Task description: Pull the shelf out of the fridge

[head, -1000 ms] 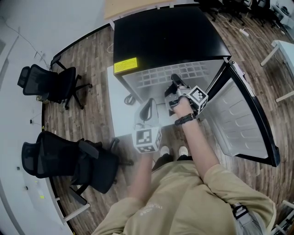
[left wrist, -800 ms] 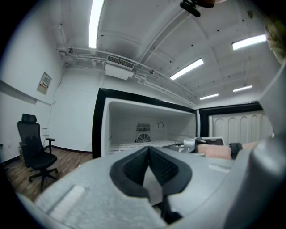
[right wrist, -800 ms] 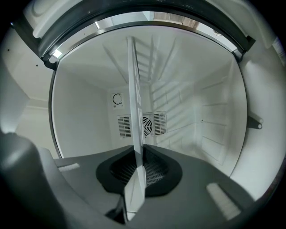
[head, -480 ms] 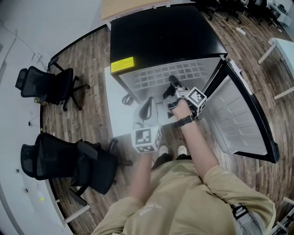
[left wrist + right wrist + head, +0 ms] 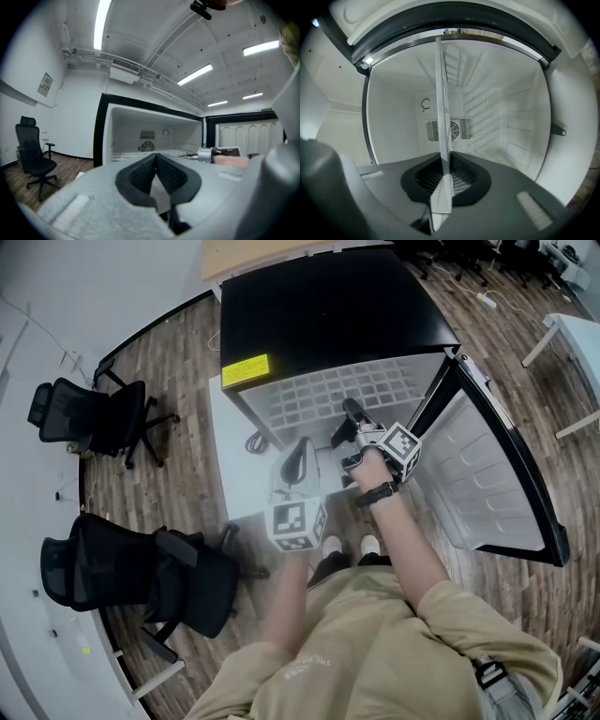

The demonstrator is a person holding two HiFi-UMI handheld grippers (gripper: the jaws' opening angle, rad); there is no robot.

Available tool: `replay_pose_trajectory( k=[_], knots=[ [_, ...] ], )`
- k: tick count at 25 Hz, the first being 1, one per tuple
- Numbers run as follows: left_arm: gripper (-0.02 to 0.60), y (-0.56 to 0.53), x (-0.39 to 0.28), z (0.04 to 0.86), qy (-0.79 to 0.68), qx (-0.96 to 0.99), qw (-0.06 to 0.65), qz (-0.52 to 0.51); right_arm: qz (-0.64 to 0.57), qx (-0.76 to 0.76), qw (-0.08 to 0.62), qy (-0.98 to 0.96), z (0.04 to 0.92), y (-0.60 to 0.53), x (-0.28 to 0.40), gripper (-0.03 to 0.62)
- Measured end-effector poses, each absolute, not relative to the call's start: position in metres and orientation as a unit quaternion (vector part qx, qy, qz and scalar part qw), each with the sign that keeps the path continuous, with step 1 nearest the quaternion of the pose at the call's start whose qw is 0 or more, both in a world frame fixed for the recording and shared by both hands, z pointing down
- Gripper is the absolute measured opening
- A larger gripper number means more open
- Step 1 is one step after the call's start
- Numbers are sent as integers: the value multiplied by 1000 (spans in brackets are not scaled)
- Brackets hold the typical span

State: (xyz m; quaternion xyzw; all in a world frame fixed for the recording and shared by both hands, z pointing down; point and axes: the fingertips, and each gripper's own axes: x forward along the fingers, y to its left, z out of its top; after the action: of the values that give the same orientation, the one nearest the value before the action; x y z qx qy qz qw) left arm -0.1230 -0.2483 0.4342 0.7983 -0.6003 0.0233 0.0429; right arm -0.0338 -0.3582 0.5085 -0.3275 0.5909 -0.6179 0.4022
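The black fridge [image 5: 328, 306] stands open, its door [image 5: 487, 474] swung out to the right. A white grid shelf [image 5: 319, 395] lies inside near the top of the opening. My right gripper [image 5: 350, 414] reaches into the fridge and is shut on the shelf's front edge. In the right gripper view that shelf [image 5: 443, 117] runs as a thin white strip straight between the pads of the right gripper [image 5: 446, 180]. My left gripper [image 5: 300, 460] hangs in front of the fridge, shut with nothing in it; in the left gripper view the left gripper [image 5: 157, 174] has its pads meeting.
Two black office chairs [image 5: 89, 413] [image 5: 131, 577] stand on the wooden floor at the left. A white board [image 5: 234, 456] with a cable lies beside the fridge's left side. A white table [image 5: 577, 334] is at the far right. The person's feet are just before the fridge.
The right gripper keeps its hold on the shelf edge and has barely shifted. The head view has drifted slightly; the left gripper holds its place.
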Motion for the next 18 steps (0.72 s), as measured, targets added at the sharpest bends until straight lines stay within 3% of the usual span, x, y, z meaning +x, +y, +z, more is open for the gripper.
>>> replay_pose_trajectory(
  k=[18],
  knots=[
    [2,-237,-123,423,-592,805,35,17,-615,-329,402,594,508,-321,-26,31]
  ],
)
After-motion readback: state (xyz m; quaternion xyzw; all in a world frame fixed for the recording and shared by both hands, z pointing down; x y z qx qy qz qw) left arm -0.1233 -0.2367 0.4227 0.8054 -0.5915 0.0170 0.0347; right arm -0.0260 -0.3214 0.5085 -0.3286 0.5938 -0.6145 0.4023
